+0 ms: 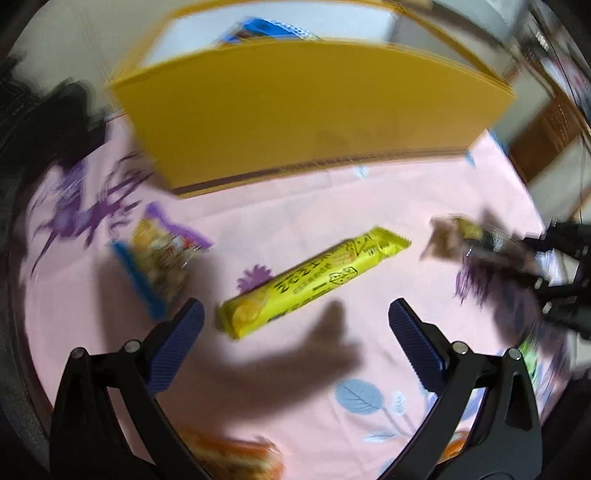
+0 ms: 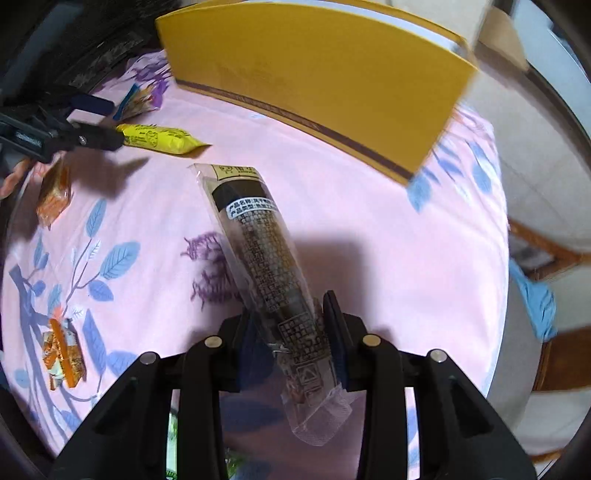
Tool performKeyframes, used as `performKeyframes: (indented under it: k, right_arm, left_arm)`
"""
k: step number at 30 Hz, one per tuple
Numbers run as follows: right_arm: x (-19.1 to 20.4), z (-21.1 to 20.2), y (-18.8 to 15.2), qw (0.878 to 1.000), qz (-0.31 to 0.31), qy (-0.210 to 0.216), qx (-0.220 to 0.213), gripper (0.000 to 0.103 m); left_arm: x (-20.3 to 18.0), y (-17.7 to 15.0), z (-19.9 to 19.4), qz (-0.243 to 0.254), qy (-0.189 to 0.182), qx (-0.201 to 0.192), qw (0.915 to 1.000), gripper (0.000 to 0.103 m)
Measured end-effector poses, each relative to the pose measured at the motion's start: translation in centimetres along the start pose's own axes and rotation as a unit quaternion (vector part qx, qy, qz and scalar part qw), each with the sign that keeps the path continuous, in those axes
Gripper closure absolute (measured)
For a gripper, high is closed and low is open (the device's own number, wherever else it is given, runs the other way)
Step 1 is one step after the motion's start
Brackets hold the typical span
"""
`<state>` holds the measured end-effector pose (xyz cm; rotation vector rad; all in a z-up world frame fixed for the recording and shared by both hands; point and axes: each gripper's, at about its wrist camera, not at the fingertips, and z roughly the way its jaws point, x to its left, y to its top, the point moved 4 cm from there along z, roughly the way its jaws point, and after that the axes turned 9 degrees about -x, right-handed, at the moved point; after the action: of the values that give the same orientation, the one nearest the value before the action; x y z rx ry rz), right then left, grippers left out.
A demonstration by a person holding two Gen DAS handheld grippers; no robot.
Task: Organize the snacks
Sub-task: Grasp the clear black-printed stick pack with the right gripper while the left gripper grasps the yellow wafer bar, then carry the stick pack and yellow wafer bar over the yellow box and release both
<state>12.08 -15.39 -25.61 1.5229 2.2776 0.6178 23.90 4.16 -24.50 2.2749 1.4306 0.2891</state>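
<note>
Left gripper (image 1: pixel 295 325), in the left wrist view, stands wide with nothing between its blue pads, poised above a long yellow snack bar (image 1: pixel 314 282) that lies slantwise on the pink floral tablecloth (image 1: pixel 369 206). To the left of the bar lies a clear snack packet with blue and purple edges (image 1: pixel 159 262); an orange wrapper (image 1: pixel 236 458) shows blurred at the near edge. At the far side stands the yellow box (image 1: pixel 306 114), open at the top, with a blue packet (image 1: pixel 258 29) already inside. At the right edge the other tool appears blurred, carrying a dark package. Right gripper (image 2: pixel 291 325), in the right wrist view, is narrow, its jaws clamped on the near end of a long dark snack stick in clear wrap (image 2: pixel 266 251), which juts forward toward the box, its far end seemingly clear of the cloth. Orange candies (image 2: pixel 62 358) lie at the near left, another orange wrapper (image 2: pixel 55 199) farther off, and the yellow bar sits at the far left just beside the other tool. The task appears at an early stage: one packet is in the box, one stick is in hand, and at least the yellow bar, the clear packet and the orange pieces remain on the cloth.
</note>
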Motion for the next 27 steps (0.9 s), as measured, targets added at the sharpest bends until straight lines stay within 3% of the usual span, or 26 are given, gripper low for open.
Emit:
performKeyframes:
  k: [3,7,9,11,12,13,15,18,27]
  right_arm:
    - [-0.8,-0.3,-0.4,0.999,0.037,-0.002,-0.003,0.067]
    - [-0.9,-0.2,0.0,0.999,0.044,-0.008,0.001,0.066]
    - [-0.5,0.0,0.2,0.999,0.038,-0.011,0.003,0.066]
    - [0.0,0.3,0.3,0.999,0.036,-0.013,0.006,0.065]
    - [0.2,0.4,0.3,0.999,0.034,-0.015,0.007,0.064]
    - [0.2,0.5,0.3,0.999,0.034,-0.016,0.007,0.064]
    - [0.4,0.6,0.3,0.999,0.035,-0.021,0.007,0.062]
    - [0.4,0.7,0.4,0.999,0.035,-0.024,0.008,0.062]
    - [0.7,0.0,0.5,0.998,0.062,-0.006,-0.014,0.069]
  left_arm:
    - [-1.0,0.0,2.0,0.054,-0.011,0.045,0.9975,0.002]
    - [-2.0,-0.5,4.0,0.112,0.022,0.072,0.9908,0.002]
    - [-1.9,-0.4,4.1,0.087,0.006,0.068,0.9939,0.004]
    - [-1.4,-0.3,3.9,0.052,-0.004,0.046,0.9976,0.015]
    - [-1.4,-0.2,3.8,0.046,-0.001,0.035,0.9983,0.025]
    - [-1.5,-0.1,3.5,0.04,0.003,0.024,0.9989,0.048]
    - [-1.7,0.1,3.1,0.02,0.021,0.007,0.9996,0.083]
    - [-2.4,-0.4,3.1,-0.013,0.053,-0.009,0.9984,0.083]
    - [-6.0,-4.0,1.2,-0.136,0.039,-0.022,0.9896,0.083]
